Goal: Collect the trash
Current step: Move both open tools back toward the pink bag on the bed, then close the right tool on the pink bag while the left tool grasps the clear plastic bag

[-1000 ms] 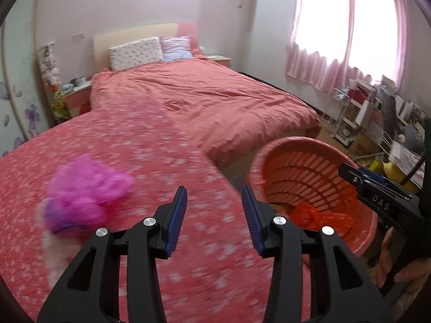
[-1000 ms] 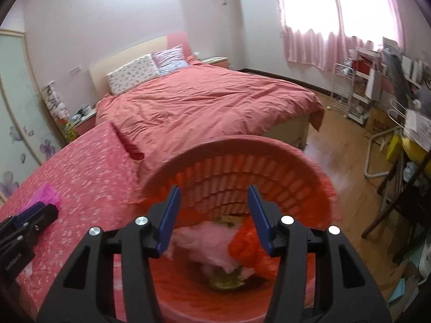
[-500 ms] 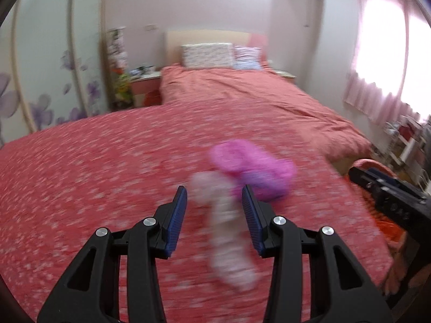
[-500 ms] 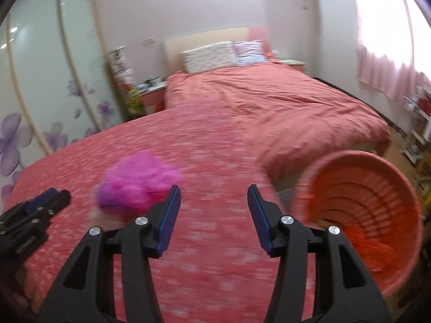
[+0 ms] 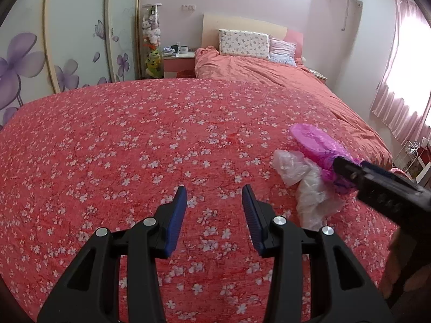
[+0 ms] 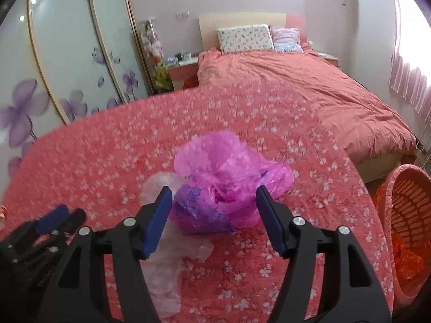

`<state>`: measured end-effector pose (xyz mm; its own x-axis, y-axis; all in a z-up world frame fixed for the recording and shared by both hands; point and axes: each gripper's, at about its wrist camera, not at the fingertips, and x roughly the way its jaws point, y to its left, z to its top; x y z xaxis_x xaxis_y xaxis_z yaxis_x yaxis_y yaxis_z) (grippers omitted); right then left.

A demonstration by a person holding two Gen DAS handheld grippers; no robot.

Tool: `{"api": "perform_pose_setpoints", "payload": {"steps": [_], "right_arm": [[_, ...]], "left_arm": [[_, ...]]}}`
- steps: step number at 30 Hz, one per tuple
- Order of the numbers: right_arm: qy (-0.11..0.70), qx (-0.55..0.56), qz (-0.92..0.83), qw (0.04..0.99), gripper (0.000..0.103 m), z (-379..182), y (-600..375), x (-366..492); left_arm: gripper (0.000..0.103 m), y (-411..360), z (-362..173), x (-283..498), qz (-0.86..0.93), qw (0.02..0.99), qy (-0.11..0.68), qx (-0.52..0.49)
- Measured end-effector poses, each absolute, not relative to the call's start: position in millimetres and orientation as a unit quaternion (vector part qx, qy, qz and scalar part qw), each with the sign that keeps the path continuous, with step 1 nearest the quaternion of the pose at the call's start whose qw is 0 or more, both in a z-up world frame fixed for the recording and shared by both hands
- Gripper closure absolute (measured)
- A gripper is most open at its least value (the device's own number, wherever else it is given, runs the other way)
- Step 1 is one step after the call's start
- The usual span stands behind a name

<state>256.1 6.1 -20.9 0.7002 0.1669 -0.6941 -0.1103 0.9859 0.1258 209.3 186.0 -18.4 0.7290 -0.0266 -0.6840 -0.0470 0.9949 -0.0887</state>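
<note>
A crumpled pink plastic bag (image 6: pixel 229 177) lies on the red flowered bedspread (image 6: pixel 107 167), with a clear plastic bag (image 6: pixel 164 263) beside it. My right gripper (image 6: pixel 214 192) hovers over the pink bag; its jaws are opening, the bag lies below the gap and the pads do not press on it. In the left wrist view the pink bag (image 5: pixel 317 145) and clear bag (image 5: pixel 309 185) lie to the right. My left gripper (image 5: pixel 214 188) stands open over bare bedspread (image 5: pixel 134 148), nothing between its fingers. The right gripper's black body (image 5: pixel 377 185) reaches in at the right.
An orange slatted basket (image 6: pixel 404 215) with orange plastic inside stands off the bed's right edge. A second bed with a salmon duvet (image 6: pixel 309 88) and pillows lies behind. Wardrobe doors with purple flowers (image 5: pixel 67 40) line the left; a nightstand (image 5: pixel 177 59) stands by the headboard.
Both views swung left from the basket to the bedspread. The pink bag now sits under the right gripper, whose jaws have widened. The left gripper passed over the bags and lies left of them.
</note>
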Motion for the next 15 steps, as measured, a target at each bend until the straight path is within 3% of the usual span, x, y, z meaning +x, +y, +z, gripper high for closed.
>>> {"api": "perform_pose_setpoints", "payload": {"steps": [1,6,15], "right_arm": [[0.382,0.035,0.073,0.921,0.042,-24,6,256],[0.386,0.033,0.057,0.920,0.073,-33,-13,253],[0.369,0.056,0.014,0.928,0.077,-30,-67,244]], "left_arm": [[0.060,185,-19,210,0.005,0.928,0.369,-0.049],[0.060,173,-22,213,-0.011,0.926,0.374,-0.050],[0.060,130,-11,217,-0.059,0.929,0.363,-0.047]]}}
